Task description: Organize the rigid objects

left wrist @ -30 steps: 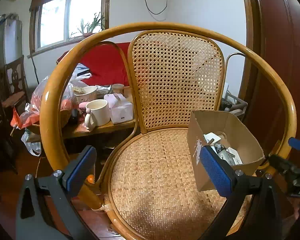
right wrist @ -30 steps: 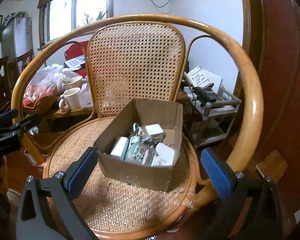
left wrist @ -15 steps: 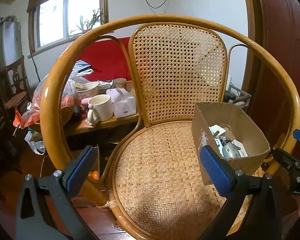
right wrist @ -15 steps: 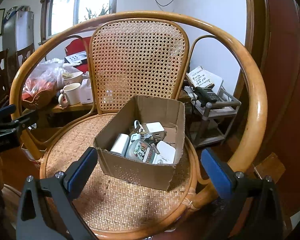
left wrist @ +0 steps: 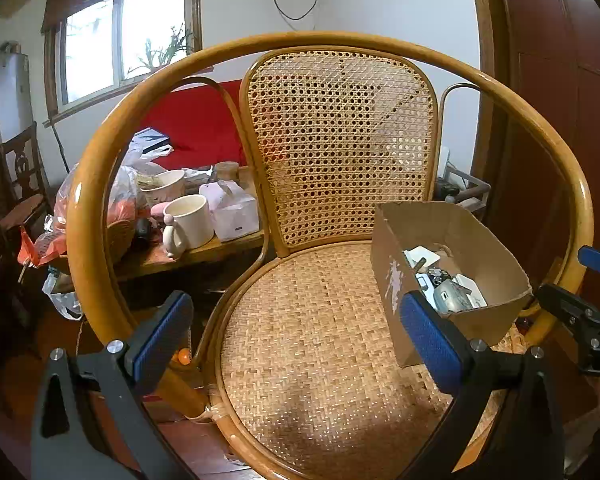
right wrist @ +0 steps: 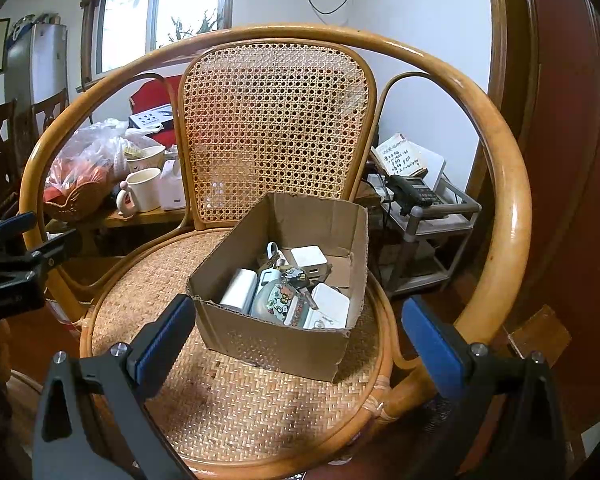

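Observation:
An open cardboard box [right wrist: 300, 344] sits on the right side of a rattan chair seat [right wrist: 236, 400]. Inside lie several small rigid items: white chargers [right wrist: 309, 260], a white block [right wrist: 239, 290] and a cartoon-printed case [right wrist: 278, 300]. The same box [left wrist: 388, 268] appears at the right in the left wrist view. My right gripper [right wrist: 298, 336] is open, held in front of the box and above the seat's front. My left gripper [left wrist: 294, 336] is open over the bare seat [left wrist: 312, 344], left of the box. Neither holds anything.
The chair's curved rattan arm rail [left wrist: 100, 184] rings the seat, with a cane back [left wrist: 340, 144]. A cluttered side table carries a white mug [left wrist: 188, 224] and bags at the left. A metal rack with a telephone [right wrist: 414, 194] stands to the right, beside a dark red door [right wrist: 572, 160].
Both grippers have drawn back and risen slightly, so the chair and box sit lower and smaller in view. Jaws stay open; nothing was taken hold of.

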Motion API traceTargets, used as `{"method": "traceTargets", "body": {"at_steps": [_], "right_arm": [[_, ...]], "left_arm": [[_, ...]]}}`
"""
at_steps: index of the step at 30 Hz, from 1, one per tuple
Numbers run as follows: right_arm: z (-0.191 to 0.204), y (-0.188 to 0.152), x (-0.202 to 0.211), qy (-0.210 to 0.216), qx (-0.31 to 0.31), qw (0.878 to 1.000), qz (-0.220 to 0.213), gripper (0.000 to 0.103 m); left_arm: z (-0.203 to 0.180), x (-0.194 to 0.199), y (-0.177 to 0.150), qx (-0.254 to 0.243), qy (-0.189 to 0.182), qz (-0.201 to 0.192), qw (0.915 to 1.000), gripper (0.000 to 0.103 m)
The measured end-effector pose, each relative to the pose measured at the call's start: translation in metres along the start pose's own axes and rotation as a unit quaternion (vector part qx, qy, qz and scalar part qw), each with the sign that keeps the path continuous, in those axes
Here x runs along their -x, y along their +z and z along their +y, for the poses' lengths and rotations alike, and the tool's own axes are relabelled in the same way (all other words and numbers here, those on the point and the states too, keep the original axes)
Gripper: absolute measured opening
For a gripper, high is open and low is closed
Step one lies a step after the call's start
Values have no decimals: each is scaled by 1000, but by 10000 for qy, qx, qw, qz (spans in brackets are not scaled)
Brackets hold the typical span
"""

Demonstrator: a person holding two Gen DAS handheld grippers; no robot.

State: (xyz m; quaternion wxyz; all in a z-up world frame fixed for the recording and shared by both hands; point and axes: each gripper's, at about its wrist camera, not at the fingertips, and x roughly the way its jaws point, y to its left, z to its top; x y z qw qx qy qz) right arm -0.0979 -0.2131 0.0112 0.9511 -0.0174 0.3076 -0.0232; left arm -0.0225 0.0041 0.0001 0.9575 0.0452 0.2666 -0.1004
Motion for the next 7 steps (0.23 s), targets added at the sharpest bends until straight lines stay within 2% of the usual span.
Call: {"method": "traceTargets", "body": {"at_steps": [7], "right_arm": [[0, 0, 0, 6, -12, 10000, 6, 103]], "left_arm": [[3, 0, 0, 67, 11, 16, 10000, 103]]}}
